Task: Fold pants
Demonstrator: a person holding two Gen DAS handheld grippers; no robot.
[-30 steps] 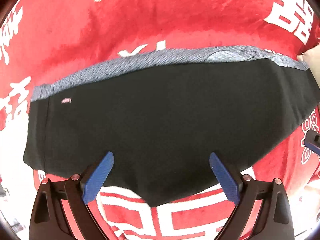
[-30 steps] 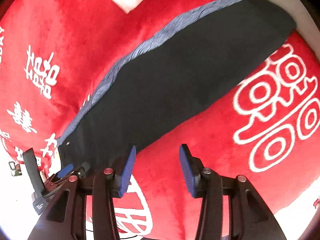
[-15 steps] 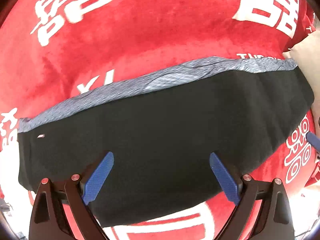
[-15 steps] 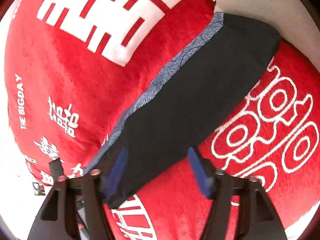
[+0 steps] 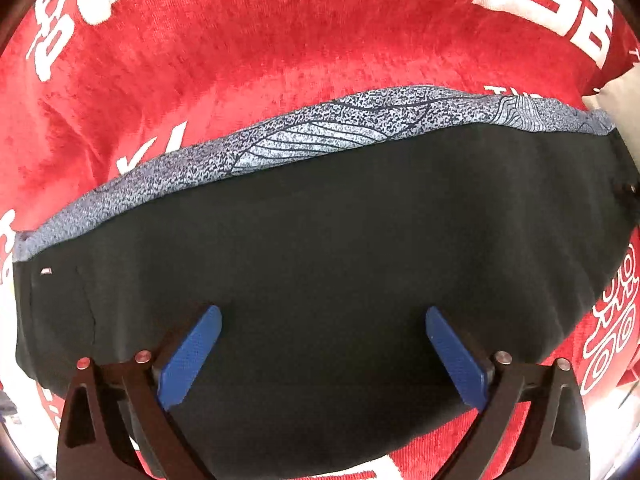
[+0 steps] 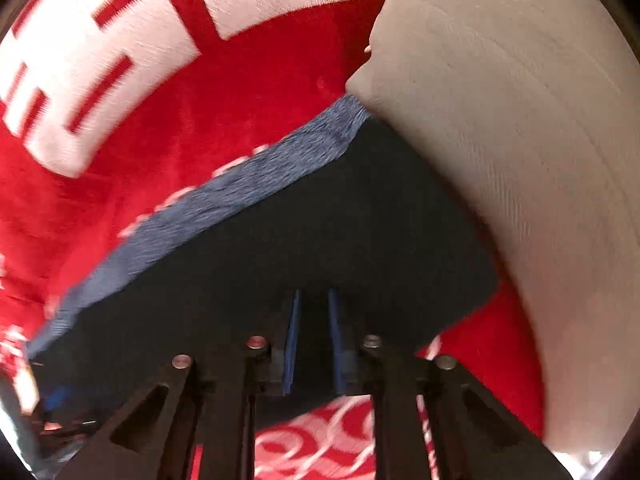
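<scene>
Pants [image 5: 320, 280] lie flat on a red blanket [image 5: 280, 40] printed with white characters, already folded into a long dark band with a grey patterned strip [image 5: 320, 136] running along its far edge. In the left wrist view that band runs side to side across the picture, so its long axis lies crosswise to the line between the two blue pads.

The left gripper [image 5: 320, 344] points down over the middle of the band, jaws spread wide and opening, pads clear of the cloth with nothing gripped; whether the tips touch the fabric cannot be told. Black cloth fills the whole gap between them.

The right gripper [image 6: 314, 340] is at one end of the band, near the corner that lies just beside a beige cushion [image 6: 520, 140]. Its jaws are closing and nearly together; dark fabric lies under and between the pads, but the picture is blurred and a pinch on the cloth cannot be confirmed.

By my reading, the next fold turns on this layout: the right hand sits at the short end, so carrying that end along the long axis toward the other end would halve the band, with the left hand placed mid-length where a crease could form.
</scene>
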